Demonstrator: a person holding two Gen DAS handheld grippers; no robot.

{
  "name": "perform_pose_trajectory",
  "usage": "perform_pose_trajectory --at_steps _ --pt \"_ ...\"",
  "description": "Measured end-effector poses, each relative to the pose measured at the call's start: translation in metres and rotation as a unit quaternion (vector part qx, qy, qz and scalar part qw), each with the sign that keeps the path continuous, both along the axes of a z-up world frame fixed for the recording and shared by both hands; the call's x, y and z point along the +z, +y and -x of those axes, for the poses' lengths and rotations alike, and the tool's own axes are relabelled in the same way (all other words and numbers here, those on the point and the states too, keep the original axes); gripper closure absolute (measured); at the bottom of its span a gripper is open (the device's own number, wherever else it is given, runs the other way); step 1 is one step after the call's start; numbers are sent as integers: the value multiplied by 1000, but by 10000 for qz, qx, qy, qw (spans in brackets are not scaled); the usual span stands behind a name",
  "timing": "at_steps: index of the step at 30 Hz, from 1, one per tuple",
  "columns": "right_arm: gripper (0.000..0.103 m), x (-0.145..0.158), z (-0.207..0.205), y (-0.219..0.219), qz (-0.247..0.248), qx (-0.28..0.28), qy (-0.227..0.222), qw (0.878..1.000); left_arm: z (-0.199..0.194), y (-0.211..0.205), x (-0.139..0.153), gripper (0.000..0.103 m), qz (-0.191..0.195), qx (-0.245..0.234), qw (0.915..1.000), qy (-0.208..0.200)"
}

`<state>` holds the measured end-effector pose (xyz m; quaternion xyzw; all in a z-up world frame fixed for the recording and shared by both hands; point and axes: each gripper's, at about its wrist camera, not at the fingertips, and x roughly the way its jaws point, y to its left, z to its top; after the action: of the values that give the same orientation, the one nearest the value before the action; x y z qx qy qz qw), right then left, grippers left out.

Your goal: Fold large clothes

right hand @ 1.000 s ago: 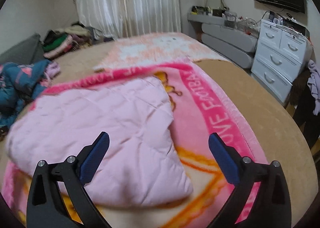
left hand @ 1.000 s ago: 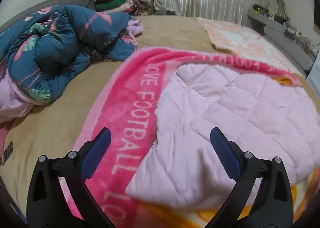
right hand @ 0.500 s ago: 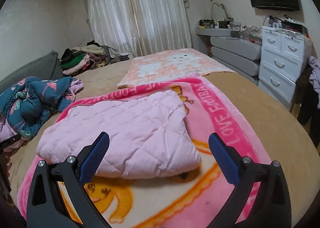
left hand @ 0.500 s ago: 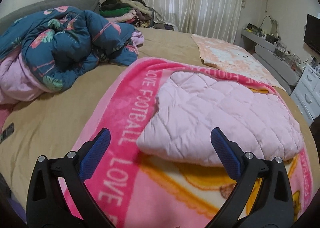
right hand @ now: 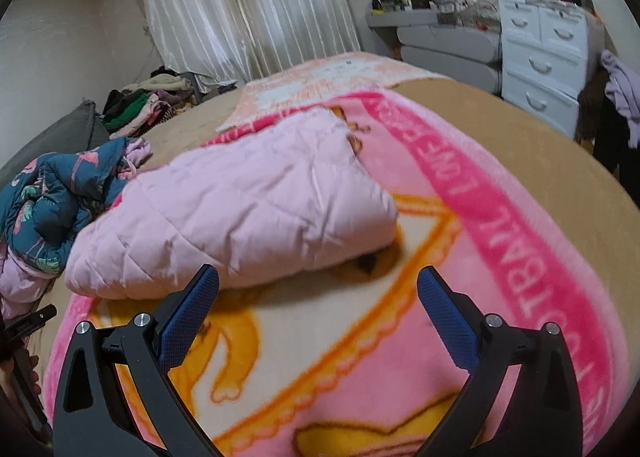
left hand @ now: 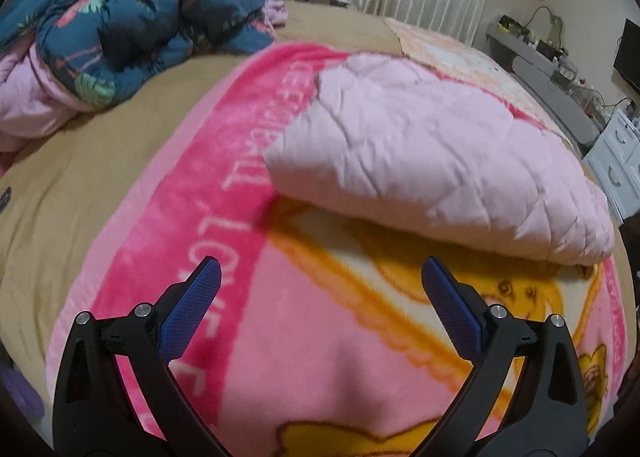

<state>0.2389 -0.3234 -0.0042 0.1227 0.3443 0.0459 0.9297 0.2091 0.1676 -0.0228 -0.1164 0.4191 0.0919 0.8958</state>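
A folded pale pink quilted garment (left hand: pixel 432 161) lies on a bright pink cartoon blanket (left hand: pixel 320 357) spread over the bed; it also shows in the right wrist view (right hand: pixel 240 213), on the same blanket (right hand: pixel 360 357). My left gripper (left hand: pixel 320 277) is open and empty, held above the blanket's near part, short of the garment. My right gripper (right hand: pixel 318 285) is open and empty, just short of the garment's near edge.
A crumpled navy floral duvet (left hand: pixel 132 25) with pink lining lies at the left of the tan bed (left hand: pixel 80 161). A clothes pile (right hand: pixel 140 109) sits by the curtain. White drawers (right hand: pixel 548 53) and a grey shelf unit (right hand: pixel 444 45) stand to the right.
Both grippers have pulled back toward the bed's near edge, away from the folded pink garment, which now lies farther ahead. Both stay open and empty.
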Motion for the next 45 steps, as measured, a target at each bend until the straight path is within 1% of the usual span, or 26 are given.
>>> perform_pose_trajectory --at_steps 4,7,9,12,14,16,18,21,23,24,26,31,38,43,45 --pt "4 -20 -2 2 -23 -75 176 9998 -5 -5 -12 9 98 -55 9999 117" --pt "4 -31 -10 0 -274 -154 317 9990 -13 -9 -15 9 196 -72 9997 119" --pt "4 -36 -19 -2 -436 -285 398 9979 -24 -10 -16 9 418 -109 9990 114" --pt "4 -39 -32 -4 -566 -410 443 9966 -43 -8 -19 9 944 -115 9954 97" --pt "4 -43 -43 -5 -721 -440 532 9950 -55 -8 -21 9 1178 -44 9929 142" --pt "4 -47 -55 -4 -894 -489 653 9926 -65 -4 -22 9 1534 8 9881 85" --pt "4 -51 -65 -1 -1002 -486 747 9910 -76 2 -24 9 1964 143 9804 14" --pt "4 -56 -81 4 -1119 -449 904 9886 -91 10 -26 9 2233 354 9741 -49" --pt "4 -61 -92 6 -1215 -461 1077 9857 -102 16 -32 9 2460 537 9678 0" --pt "4 -64 -98 5 -1340 -461 1134 9834 -106 19 -35 9 2523 635 9656 34" --pt "4 -67 -105 6 -1484 -455 1180 9808 -114 23 -39 9 2595 753 9628 73" --pt "4 -72 -124 12 -1714 -380 1228 9768 -132 27 -48 9 2543 962 9622 153" --pt "4 -87 -138 13 -2233 -472 1267 9653 -137 27 -59 8 2552 1287 9583 -16" --pt "4 -88 -139 19 -2185 -572 1031 9687 -136 31 -73 8 2749 1379 9513 -194" --pt "4 -88 -141 20 -2131 -602 939 9706 -136 31 -76 8 2786 1366 9503 -273"
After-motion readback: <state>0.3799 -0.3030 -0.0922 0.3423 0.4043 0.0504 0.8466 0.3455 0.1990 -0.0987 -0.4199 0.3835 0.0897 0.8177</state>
